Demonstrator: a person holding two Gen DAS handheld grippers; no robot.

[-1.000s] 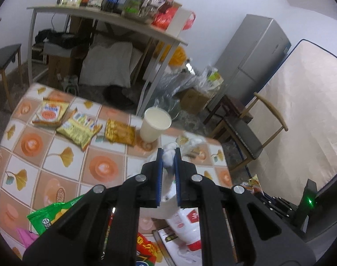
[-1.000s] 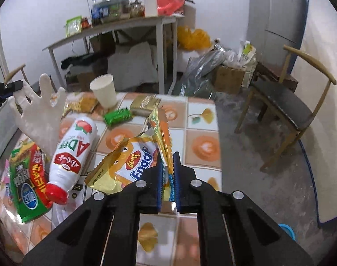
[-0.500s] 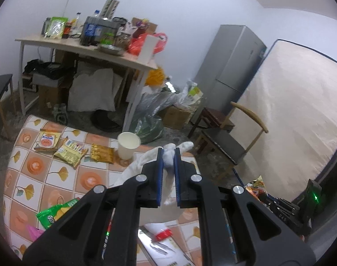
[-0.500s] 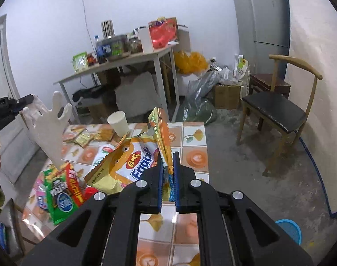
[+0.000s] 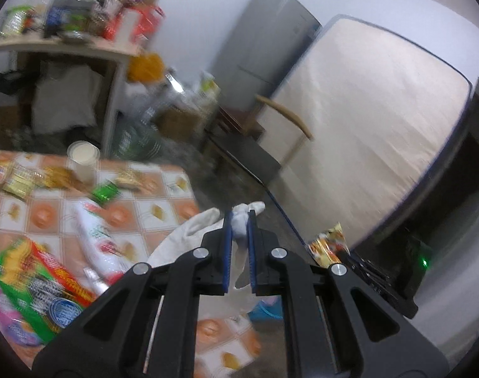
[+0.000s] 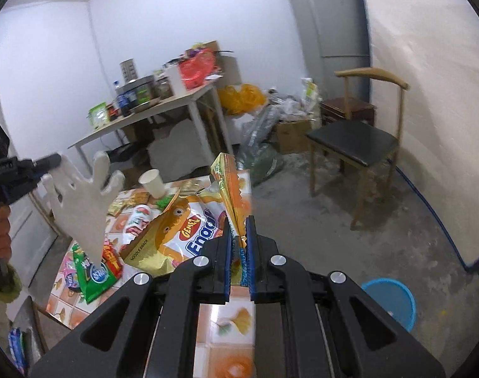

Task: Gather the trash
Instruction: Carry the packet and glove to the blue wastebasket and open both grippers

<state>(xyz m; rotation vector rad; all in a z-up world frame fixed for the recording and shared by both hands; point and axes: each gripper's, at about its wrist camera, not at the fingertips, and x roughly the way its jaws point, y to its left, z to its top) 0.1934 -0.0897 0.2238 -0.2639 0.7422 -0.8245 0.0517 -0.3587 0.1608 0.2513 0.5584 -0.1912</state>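
My left gripper (image 5: 239, 220) is shut on a white glove (image 5: 189, 236), held in the air above the tiled table (image 5: 157, 217). The glove (image 6: 82, 201) also hangs from that gripper in the right wrist view. My right gripper (image 6: 239, 230) is shut on a yellow-orange Enaak snack bag (image 6: 189, 236), lifted over the table's right side. A blue bin (image 6: 389, 299) stands on the floor to the lower right. Its rim also shows in the left wrist view (image 5: 264, 313).
On the table lie a white bottle with a red cap (image 5: 94, 236), a green-red wrapper (image 5: 34, 280), a paper cup (image 5: 82, 160) and several small wrappers. A wooden chair (image 6: 356, 138), a fridge (image 6: 331, 22), a cluttered desk (image 6: 151, 107) and a mattress (image 5: 365, 132) stand around.
Both grippers have risen and swung right with their loads. The table now sits lower and further left in both views, and the blue bin has come into the right wrist view.
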